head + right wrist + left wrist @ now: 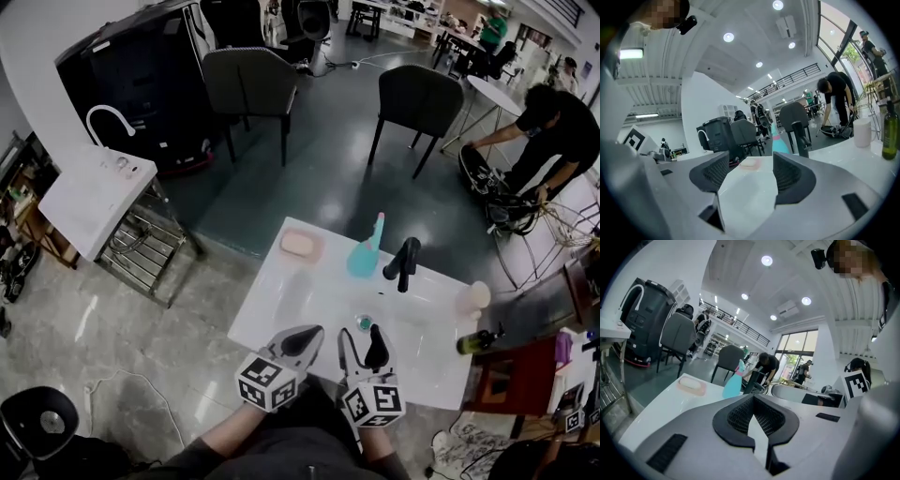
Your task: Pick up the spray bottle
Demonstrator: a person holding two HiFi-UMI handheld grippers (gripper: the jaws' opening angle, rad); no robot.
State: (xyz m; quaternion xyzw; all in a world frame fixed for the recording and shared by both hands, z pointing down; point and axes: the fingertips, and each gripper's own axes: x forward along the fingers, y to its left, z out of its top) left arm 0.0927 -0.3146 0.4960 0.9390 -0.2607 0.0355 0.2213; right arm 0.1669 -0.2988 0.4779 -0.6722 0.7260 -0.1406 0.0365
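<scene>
Any print on the bottles was too small to read; the only clear marks were the black-and-white squares on the marker cubes (269, 380).

Left gripper (307, 337) sat at the near edge of the table (272, 305), its fingertips together and nothing between them. Right gripper (359, 336) was just to its right, jaws apart and holding nothing, with bare tabletop showing in the gap.

Spray bottle (364, 255), teal with a pink collar, stood upright at the far side of the table, well apart from both grippers. It was between the soap dish (301, 245) on its left and the faucet (404, 262) on its right, close beside the faucet. In the right gripper view it stood far ahead, a bit right of the gap.

Table was glossy white. A drain (364, 322) lay just beyond the right gripper. A pale cup (476, 295) stood near the right edge, and a green bottle (478, 340) nearer, at that edge.

Room was a big open hall. Floor (319, 159) was dark and glossy far out, with grey marbled tile nearer. Two dark chairs (248, 84) stood beyond the table. A black machine (141, 80) was far left, with a white sink unit (94, 192) in front of it. A person (553, 127) in black bent over at far right. Round ceiling lights and a railed upper level showed in the gripper views.
</scene>
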